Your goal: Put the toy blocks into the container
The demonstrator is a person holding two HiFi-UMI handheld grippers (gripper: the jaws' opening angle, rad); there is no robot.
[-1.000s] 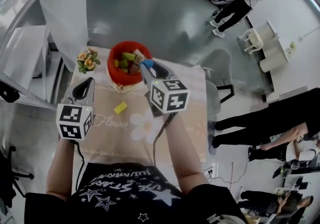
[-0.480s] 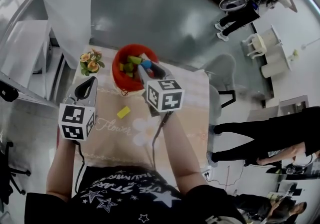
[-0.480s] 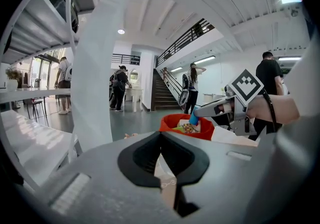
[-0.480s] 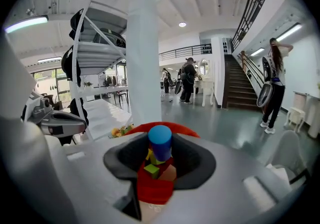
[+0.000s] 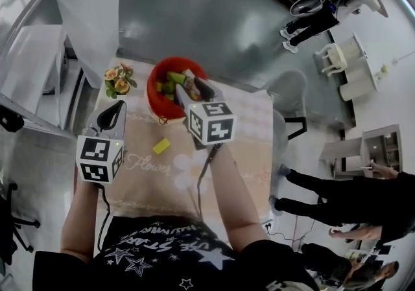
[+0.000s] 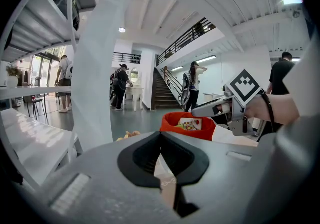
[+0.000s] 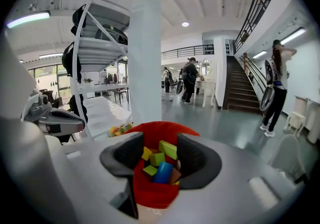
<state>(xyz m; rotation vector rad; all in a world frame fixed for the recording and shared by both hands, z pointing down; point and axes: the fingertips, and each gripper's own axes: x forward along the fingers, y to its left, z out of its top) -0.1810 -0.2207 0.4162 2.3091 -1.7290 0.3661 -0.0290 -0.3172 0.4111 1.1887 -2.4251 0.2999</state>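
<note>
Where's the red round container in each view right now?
Head view: red round container, upper centre.
Left gripper view: right of centre, mid-height.
Right gripper view: low centre, toy blocks showing inside.
Shared landmark: white pillar, upper left there; left; directly behind.

Glossy grey floor (image 5: 194,24), dark staircase (image 7: 241,88)

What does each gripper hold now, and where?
Nothing is held. The right gripper, above the red container, has just been opening, nothing between its jaws; the left gripper is shut, empty.
</note>
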